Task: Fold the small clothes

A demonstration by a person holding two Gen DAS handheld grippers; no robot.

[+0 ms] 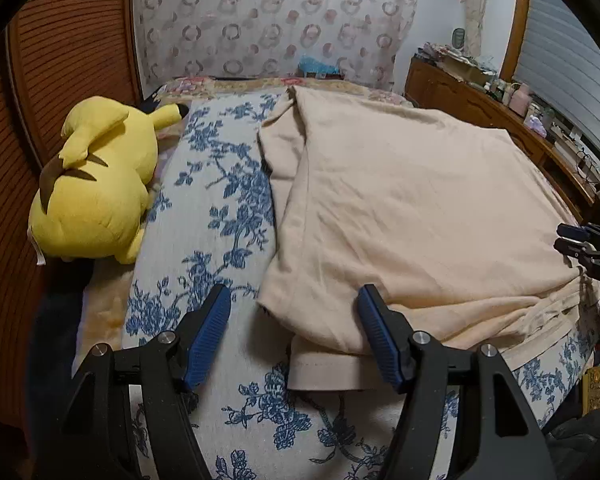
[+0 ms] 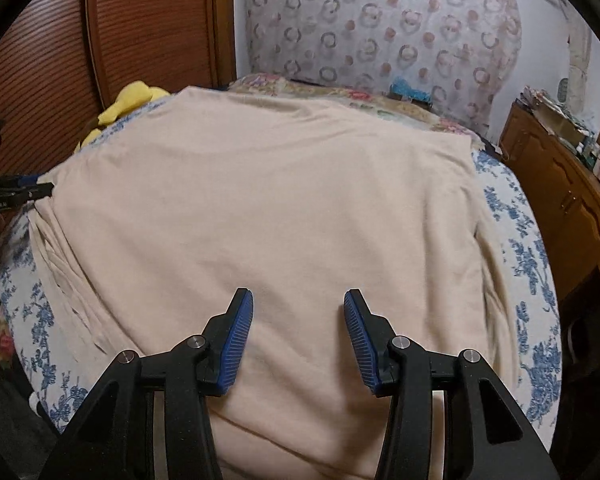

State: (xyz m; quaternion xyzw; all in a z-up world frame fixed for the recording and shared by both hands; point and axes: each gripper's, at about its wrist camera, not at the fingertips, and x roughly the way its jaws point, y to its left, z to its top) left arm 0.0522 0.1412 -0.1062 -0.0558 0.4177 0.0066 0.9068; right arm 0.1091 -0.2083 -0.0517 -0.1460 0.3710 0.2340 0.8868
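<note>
Floral bedspread [image 1: 220, 208], beige shirt [image 2: 268, 216], unlabelled

A reddish-brown ribbed wooden wall panel [image 1: 72, 60] flanks the padded headboard with pink ring print [image 1: 276, 20]. A cluttered brown wooden dresser [image 1: 472, 100] stands beneath the grey slatted window blind [image 1: 568, 68].

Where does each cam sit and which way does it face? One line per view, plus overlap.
Left wrist: on the left tool, angled down over the near left corner of the beige garment; own jaws open, the right tool shows at the right edge.
Right wrist: on the right tool, angled down over the garment's middle; own jaws open and empty, the left tool shows at the left edge.
Shared: the garment, floral bedspread, yellow plush toy, wooden dresser.
</note>
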